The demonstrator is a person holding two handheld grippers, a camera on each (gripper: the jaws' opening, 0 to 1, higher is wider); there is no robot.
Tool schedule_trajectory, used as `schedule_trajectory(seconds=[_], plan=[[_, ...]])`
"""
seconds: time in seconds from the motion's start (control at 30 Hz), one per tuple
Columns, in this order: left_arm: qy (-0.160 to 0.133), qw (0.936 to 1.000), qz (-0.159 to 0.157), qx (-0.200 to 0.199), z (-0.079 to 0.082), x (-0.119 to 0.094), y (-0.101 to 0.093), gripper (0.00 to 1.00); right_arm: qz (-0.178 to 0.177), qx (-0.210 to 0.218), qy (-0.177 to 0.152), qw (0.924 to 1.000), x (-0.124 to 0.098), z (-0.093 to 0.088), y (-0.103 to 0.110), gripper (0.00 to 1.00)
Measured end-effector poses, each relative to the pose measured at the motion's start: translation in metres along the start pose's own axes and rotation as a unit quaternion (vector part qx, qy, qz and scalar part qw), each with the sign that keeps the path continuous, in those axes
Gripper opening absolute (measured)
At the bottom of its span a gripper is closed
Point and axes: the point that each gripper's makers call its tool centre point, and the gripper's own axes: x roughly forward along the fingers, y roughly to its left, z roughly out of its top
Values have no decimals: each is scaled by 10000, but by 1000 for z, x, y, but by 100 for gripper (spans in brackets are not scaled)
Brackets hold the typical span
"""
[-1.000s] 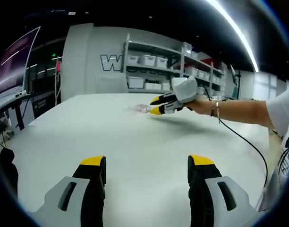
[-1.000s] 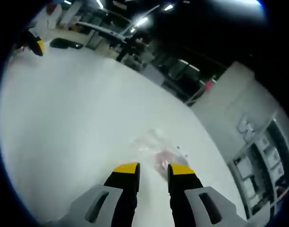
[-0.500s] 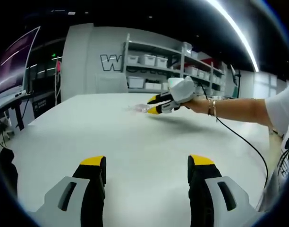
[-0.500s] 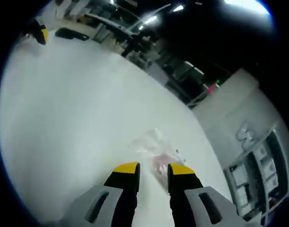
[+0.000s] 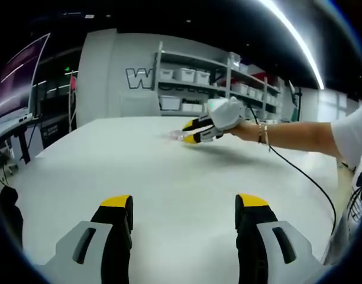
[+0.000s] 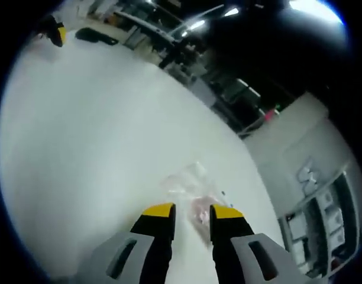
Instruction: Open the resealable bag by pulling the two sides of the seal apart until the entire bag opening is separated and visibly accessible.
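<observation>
A small clear resealable bag (image 6: 190, 183) with something pinkish inside lies flat on the white table (image 6: 80, 130). My right gripper (image 6: 193, 211) hovers right at the bag's near end, jaws a narrow gap apart and open, and the pinkish part shows between the fingertips (image 6: 159, 209). Seen from the left gripper view, a hand holds the right gripper (image 5: 191, 132) far across the table, its yellow tips apart beside the faint bag (image 5: 174, 136). My left gripper (image 5: 184, 202) stands wide open low over the near table, nothing between its fingers. Its yellow tip (image 6: 58, 34) shows at the upper left of the right gripper view.
A person's bare forearm (image 5: 293, 137) with a bracelet reaches in from the right, a black cable (image 5: 314, 183) trailing over the table. Shelves with white bins (image 5: 193, 89) stand behind the table, and a monitor (image 5: 18, 74) at the left.
The right gripper has crept a little further left toward the bag, still open. The left gripper has not moved.
</observation>
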Motion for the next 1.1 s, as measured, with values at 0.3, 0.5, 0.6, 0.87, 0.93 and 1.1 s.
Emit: schedule_trajectory(seconds=[0.3, 0.5, 0.6, 0.87, 0.93, 1.1], plan=[[7, 10000, 27, 18, -1, -3, 7, 69, 36, -30, 71, 10000, 9, -2, 3, 20], [0, 10000, 39, 17, 0, -4, 11, 69, 16, -68, 56, 10000, 11, 2, 4, 20], [-5, 10000, 50, 13, 0, -5, 13, 69, 36, -110, 67, 9999, 11, 3, 6, 20], [-10, 10000, 79, 4, 0, -5, 16, 69, 50, -144, 83, 9998, 15, 2, 5, 20], [-15, 10000, 77, 4, 1, -5, 16, 69, 38, -194, 93, 9998, 14, 2, 3, 20], [-16, 10000, 91, 8, 1, -4, 15, 69, 25, -223, 122, 9997, 15, 0, 1, 20]])
